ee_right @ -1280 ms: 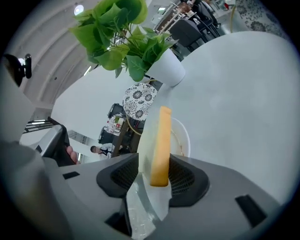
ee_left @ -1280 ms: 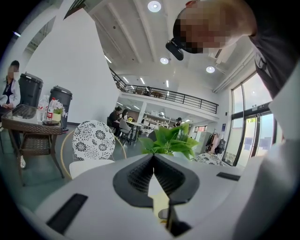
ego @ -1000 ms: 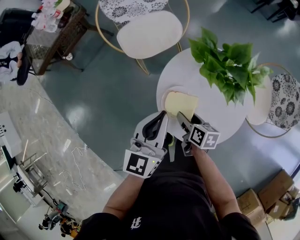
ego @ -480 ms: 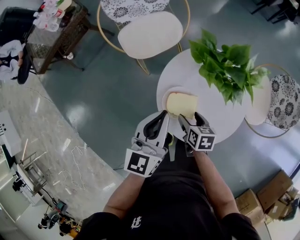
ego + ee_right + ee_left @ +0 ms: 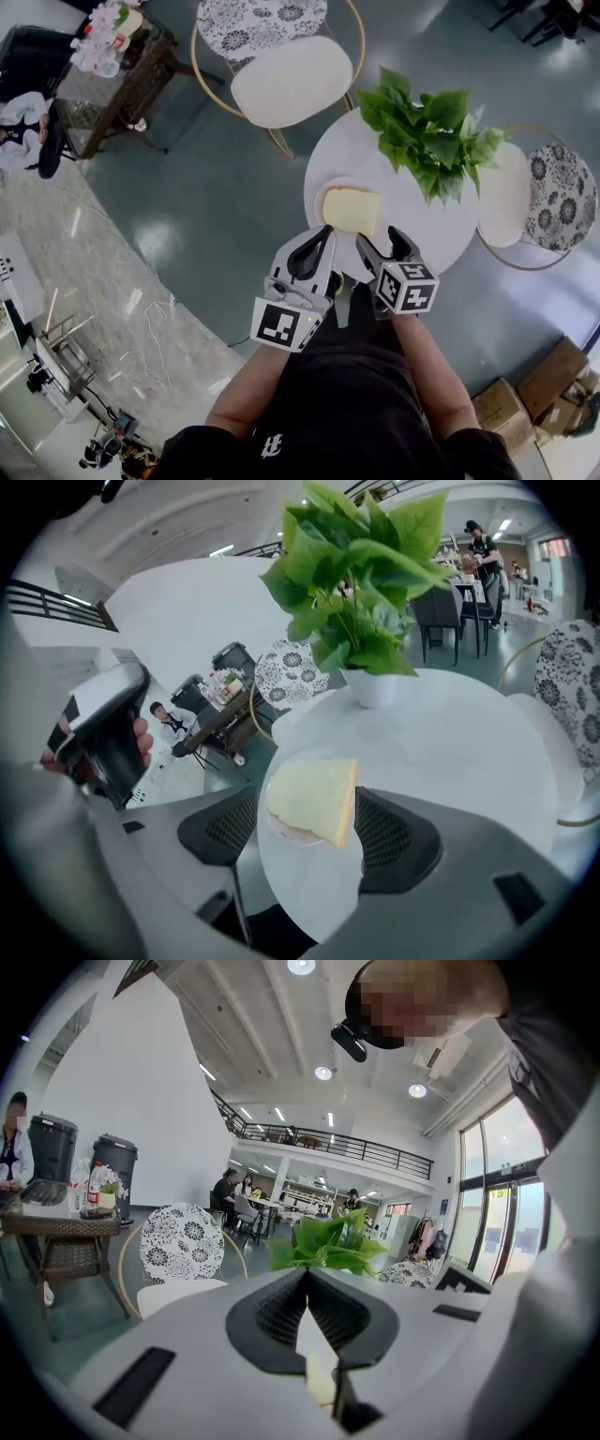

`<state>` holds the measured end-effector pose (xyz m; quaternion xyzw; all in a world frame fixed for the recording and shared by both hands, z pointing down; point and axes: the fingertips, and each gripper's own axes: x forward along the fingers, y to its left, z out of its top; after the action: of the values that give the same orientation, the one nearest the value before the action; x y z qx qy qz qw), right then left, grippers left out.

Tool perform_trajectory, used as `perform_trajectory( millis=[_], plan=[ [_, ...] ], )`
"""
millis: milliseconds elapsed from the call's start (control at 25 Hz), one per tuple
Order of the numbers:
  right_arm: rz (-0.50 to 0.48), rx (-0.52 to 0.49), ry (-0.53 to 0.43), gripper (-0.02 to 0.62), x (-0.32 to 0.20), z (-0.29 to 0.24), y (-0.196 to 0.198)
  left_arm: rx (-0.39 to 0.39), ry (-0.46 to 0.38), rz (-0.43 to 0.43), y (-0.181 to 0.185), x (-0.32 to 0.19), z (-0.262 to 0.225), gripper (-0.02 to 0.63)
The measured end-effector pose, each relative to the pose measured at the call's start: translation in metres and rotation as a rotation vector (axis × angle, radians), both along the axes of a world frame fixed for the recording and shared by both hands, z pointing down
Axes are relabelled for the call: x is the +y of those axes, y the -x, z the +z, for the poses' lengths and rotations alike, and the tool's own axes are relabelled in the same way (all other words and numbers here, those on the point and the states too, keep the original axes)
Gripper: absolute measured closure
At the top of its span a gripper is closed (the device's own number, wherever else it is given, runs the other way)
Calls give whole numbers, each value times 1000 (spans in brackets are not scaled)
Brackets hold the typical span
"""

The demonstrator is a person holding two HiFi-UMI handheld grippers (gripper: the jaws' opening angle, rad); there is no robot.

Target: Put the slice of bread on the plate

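The slice of bread [image 5: 353,210] lies on the plate [image 5: 322,208] in the head view. Left gripper view: the left tool [image 5: 307,1274] is closed and empty. Right gripper view: the right tool [image 5: 307,808], its jaws just opened wide, holds nothing. It should withdraw straight back without nudging the plate.

1. The pale yellow, roughly square slice of bread [image 5: 352,210] with a thin golden-brown crust along one edge lies flat on the plate. Nothing touches it from above. It covers most of the plate, and one crust corner juts past the rim.
2. The small round white plate [image 5: 324,193] sits on the round white table [image 5: 427,239], near the table's edge. Only a crescent of its rim shows from under the bread, in the head view and in the right gripper view [image 5: 281,829].
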<state>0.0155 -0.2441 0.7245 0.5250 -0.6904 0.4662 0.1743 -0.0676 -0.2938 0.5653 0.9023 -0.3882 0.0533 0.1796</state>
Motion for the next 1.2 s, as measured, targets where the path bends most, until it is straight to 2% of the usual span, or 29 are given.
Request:
perform_trajectory(
  millis=[320, 480, 600, 760, 1000, 1120, 1200],
  plan=[
    [-89, -47, -195, 288, -11, -112, 2, -15, -28, 16, -17, 18, -55, 598],
    [-169, -96, -317, 290, -6, -177, 10, -23, -36, 6, -21, 30, -88, 598],
    [-226, -81, -435, 326, 3, -229, 10, -25, -75, -1, -25, 43, -122, 598],
    [-270, -58, -554, 333, 16, -287, 7, 0, -134, -13, -28, 63, -171, 598],
    [-303, -25, -697, 505, 36, -346, 3, 15, -196, -32, -32, 89, -219, 598],
    [-323, -14, -757, 566, 47, -372, 5, 15, -223, -26, -37, 100, -238, 598],
    [-339, -7, -792, 583, 54, -385, 7, 20, -240, -23, -40, 105, -249, 598]
  ],
)
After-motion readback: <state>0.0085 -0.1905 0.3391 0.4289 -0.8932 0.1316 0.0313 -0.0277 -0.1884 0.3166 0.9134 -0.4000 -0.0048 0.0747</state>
